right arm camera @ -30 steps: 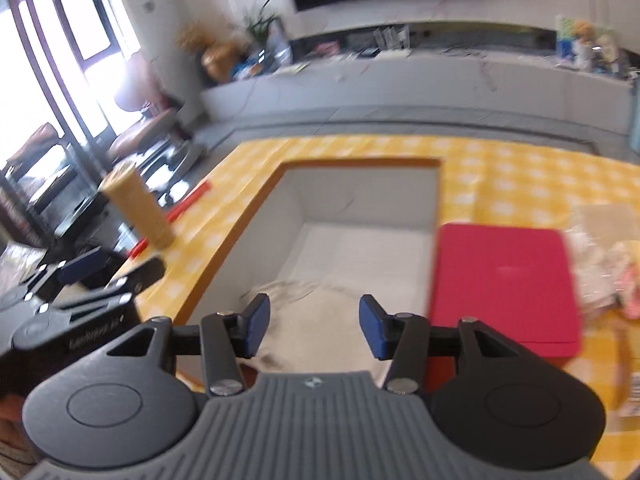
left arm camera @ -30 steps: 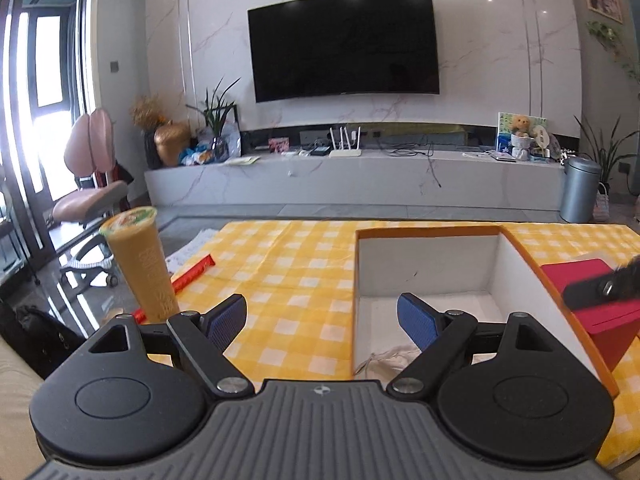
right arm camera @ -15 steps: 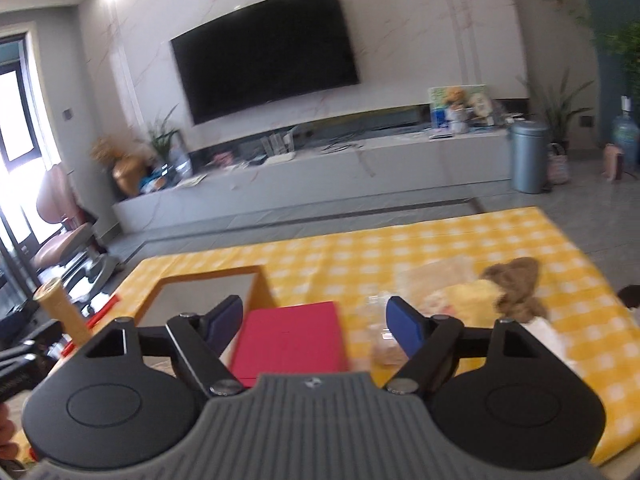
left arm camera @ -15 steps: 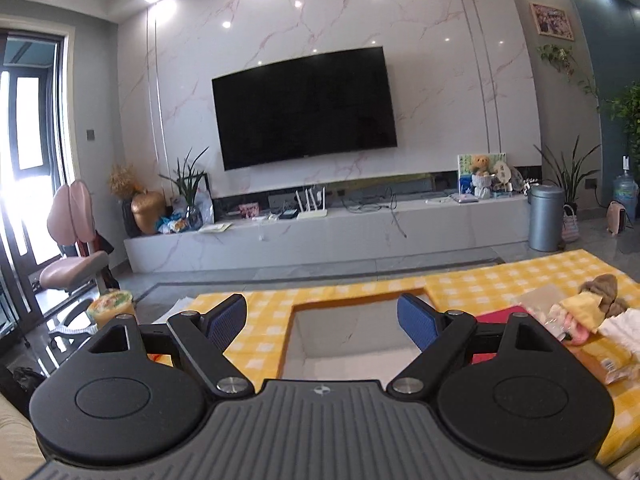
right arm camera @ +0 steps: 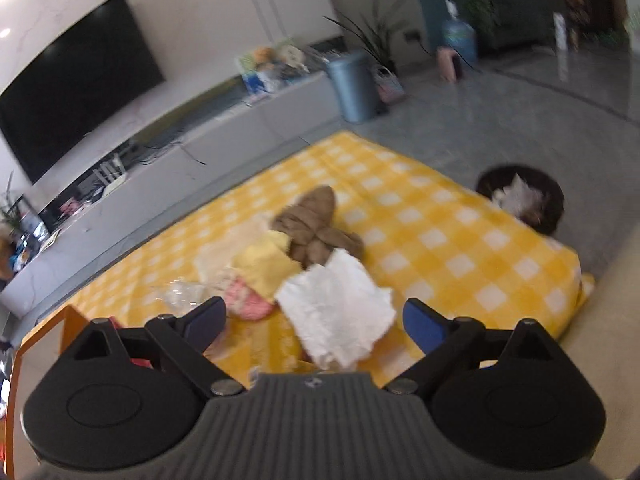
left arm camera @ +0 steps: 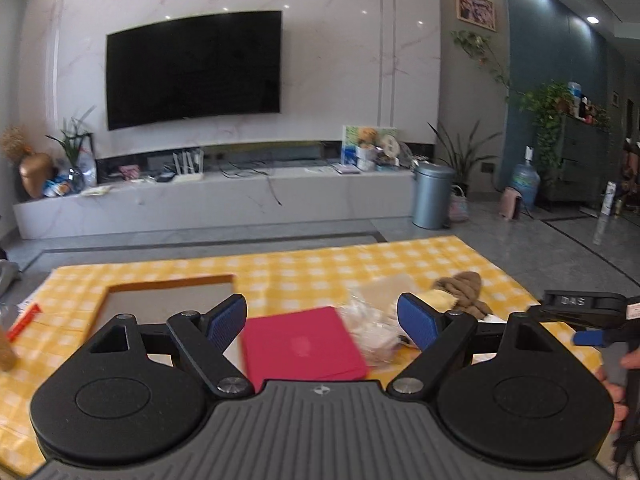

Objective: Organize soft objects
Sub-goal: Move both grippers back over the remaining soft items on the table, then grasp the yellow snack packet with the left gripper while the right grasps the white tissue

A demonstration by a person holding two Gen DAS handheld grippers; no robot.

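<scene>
Blue pads of the right gripper (right arm camera: 314,324) sit at the lower middle of the right wrist view, jaws opening wide with nothing pressed between them; a white cloth (right arm camera: 338,310) lies just beyond and partly between the fingertips on the yellow checked tablecloth (right arm camera: 440,224). Above it, toward frame centre, a yellow cloth (right arm camera: 266,266), a brown knitted piece (right arm camera: 316,224) and a pink item (right arm camera: 246,302) lie heaped together, touching one another. All of these look light, limp and crumpled, so they should bunch rather than slide; a pinch on a raised fold near the middle of the white cloth seems the safest hold, since an edge would likely let it drape and drag its neighbours. The gripper tilts downward over the pile, rolled so the room's lines slant across the frame. In the left wrist view, the left gripper (left arm camera: 322,322) stands parted and empty at lower centre, pointing gently down over a red flat case (left arm camera: 302,346), with the orange-rimmed box (left arm camera: 168,282) at middle left and the right tool's body at the right edge.
</scene>
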